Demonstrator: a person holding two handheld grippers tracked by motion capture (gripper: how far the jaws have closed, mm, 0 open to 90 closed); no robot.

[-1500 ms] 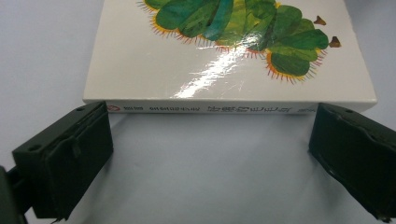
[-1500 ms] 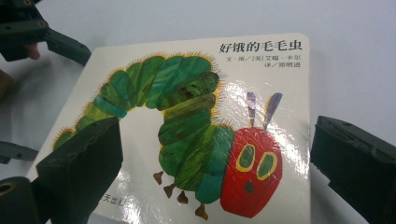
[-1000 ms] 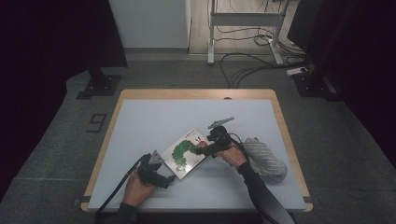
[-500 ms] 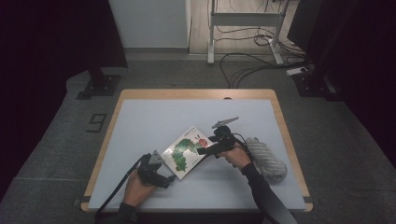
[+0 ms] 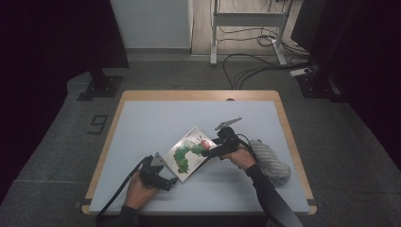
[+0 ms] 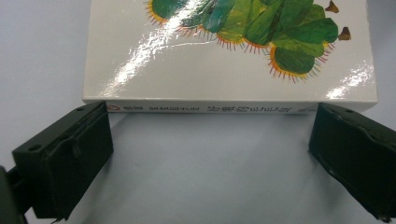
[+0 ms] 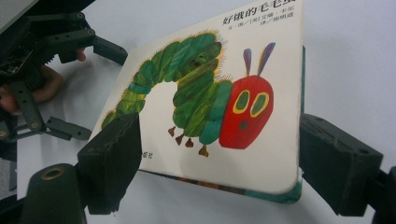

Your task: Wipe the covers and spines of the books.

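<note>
Item: caterpillar picture book (image 5: 188, 153), mid-surface (image 5: 142, 123), raised at its far side since a second ago (opening likely next); right tool (image 7: 219, 154) has just been narrowing, jaws astride its corner, not visibly pinching; left tool (image 6: 210, 149) spread, bracing the spine.

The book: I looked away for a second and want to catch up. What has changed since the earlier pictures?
The right gripper has just been closing its jaws around the book, whose near edge now tilts up off the table; the pads do not plainly press it yet. The left gripper stayed open at the book's spine, and the grey bundle stayed at the right.
</note>
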